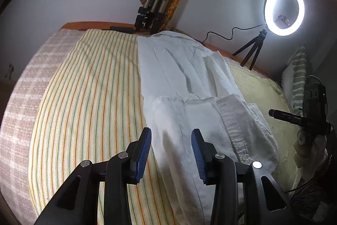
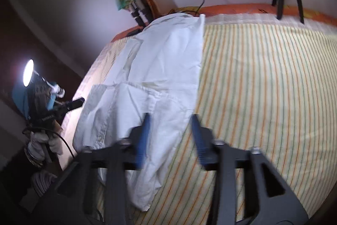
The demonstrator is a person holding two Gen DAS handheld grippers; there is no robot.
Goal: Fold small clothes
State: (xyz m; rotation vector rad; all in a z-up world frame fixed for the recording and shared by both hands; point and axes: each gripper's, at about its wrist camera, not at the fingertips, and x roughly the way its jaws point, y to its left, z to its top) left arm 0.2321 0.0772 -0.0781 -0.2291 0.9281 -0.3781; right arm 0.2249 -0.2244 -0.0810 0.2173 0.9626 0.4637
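Nearest in the left wrist view, the left gripper (image 1: 171,136) stands with its jaws parted, the blue pads (image 1: 145,153) on either side of a strip of white cloth without pressing on it; nothing is held. Under and just beyond it lies the white garment (image 1: 189,81), a long piece of clothing stretched lengthwise down the bed, its near end doubled back into a thicker folded layer with a ribbed, buttoned edge showing on the right.

In the right wrist view, the right gripper (image 2: 171,132) is blurred, its jaws also apart and empty, hanging over the near right edge of the same white garment (image 2: 164,60). One blue pad sits above the cloth, the other above the striped bedcover (image 2: 263,81) just beside it.

The bedcover, pale yellow with thin orange and green lines, spreads on both sides of the garment; a checked pink-and-white blanket (image 1: 23,98) runs along its far left side in the left wrist view.

Further back, an orange headboard (image 1: 94,25) edges the bed. Against the wall lean folded tripod legs (image 1: 151,12) wrapped in a colourful cloth. To the right, a lit ring light (image 1: 284,10) stands on a small black tripod (image 1: 251,52), its cable trailing along the wall.
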